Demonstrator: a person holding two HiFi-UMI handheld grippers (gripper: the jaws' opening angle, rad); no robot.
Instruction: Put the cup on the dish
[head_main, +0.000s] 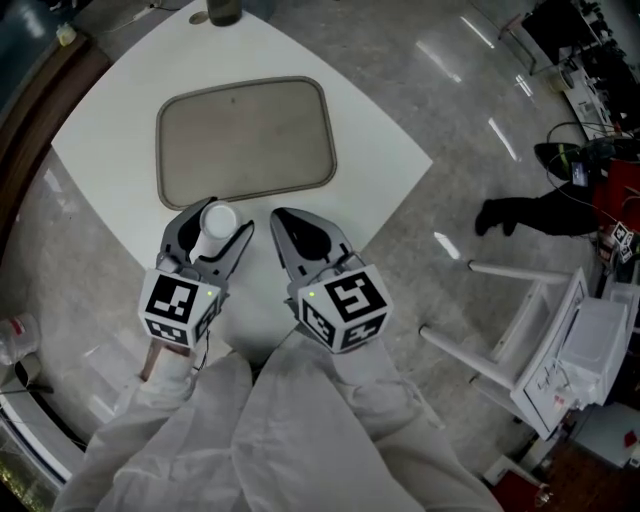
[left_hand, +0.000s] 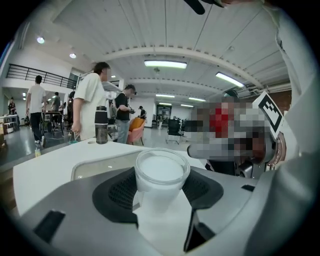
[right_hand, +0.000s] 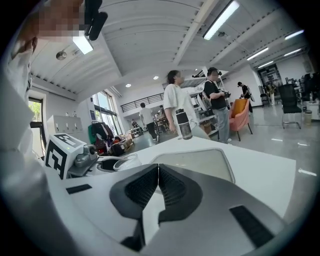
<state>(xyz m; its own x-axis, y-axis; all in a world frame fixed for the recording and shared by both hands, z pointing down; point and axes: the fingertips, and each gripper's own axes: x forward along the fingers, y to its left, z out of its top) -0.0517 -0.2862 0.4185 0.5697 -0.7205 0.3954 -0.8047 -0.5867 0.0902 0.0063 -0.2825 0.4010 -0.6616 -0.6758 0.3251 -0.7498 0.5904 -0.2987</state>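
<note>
A small clear cup (head_main: 218, 221) with a white inside stands upright between the jaws of my left gripper (head_main: 222, 218), just short of the near edge of the grey-beige tray-like dish (head_main: 245, 140). In the left gripper view both black pads (left_hand: 117, 190) press on the cup (left_hand: 161, 172), with the dish (left_hand: 92, 167) behind it. My right gripper (head_main: 285, 218) is beside it on the right, shut with nothing in it. Its pads (right_hand: 172, 185) meet in the right gripper view, and the dish (right_hand: 195, 162) lies ahead.
The white table (head_main: 370, 150) has a corner pointing right and an edge close to my body. A dark bottle (head_main: 224, 10) stands at its far edge beyond the dish. White furniture (head_main: 540, 340) and a person's dark legs (head_main: 530, 215) are on the floor at right.
</note>
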